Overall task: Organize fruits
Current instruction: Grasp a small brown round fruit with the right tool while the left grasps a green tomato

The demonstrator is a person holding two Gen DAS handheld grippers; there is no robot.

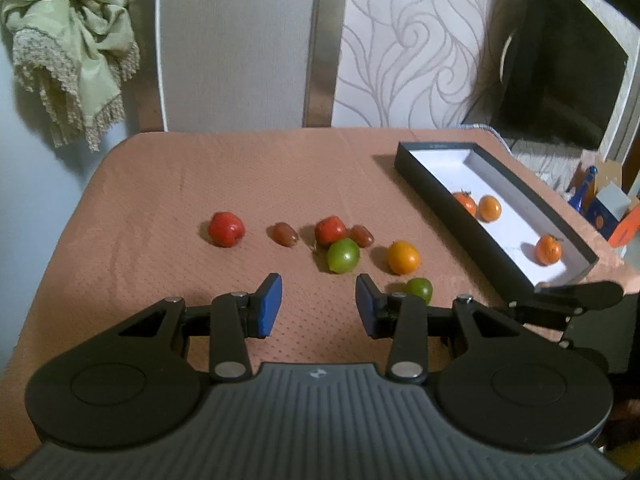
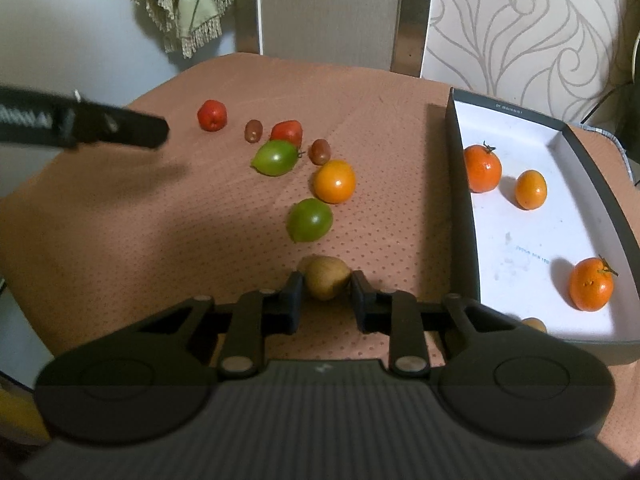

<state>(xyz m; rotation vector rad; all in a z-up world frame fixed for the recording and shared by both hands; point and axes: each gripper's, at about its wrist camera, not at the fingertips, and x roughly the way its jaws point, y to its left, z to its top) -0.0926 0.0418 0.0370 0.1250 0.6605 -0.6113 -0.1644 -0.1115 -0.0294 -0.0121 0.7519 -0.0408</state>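
Observation:
My right gripper [image 2: 327, 276] is shut on a brown kiwi-like fruit [image 2: 327, 280] that rests on the pink tablecloth [image 2: 160, 220] near the front. Ahead of it lie two green fruits [image 2: 310, 219] [image 2: 275, 157], an orange one [image 2: 334, 181], two red ones [image 2: 212, 115] [image 2: 287, 132] and two small brown ones [image 2: 253, 131]. The black box with a white floor [image 2: 520, 240] at the right holds three orange fruits [image 2: 482, 168] and a brown one, half hidden. My left gripper [image 1: 318, 284] hovers open and empty, just short of the green fruit [image 1: 343, 255].
A green fringed cloth [image 1: 72, 40] hangs at the back left. A dark screen [image 1: 560, 72] stands at the back right, beside patterned wall panels. Small boxes and a blue bottle [image 1: 584, 192] sit past the table's right edge. The left half of the cloth is bare.

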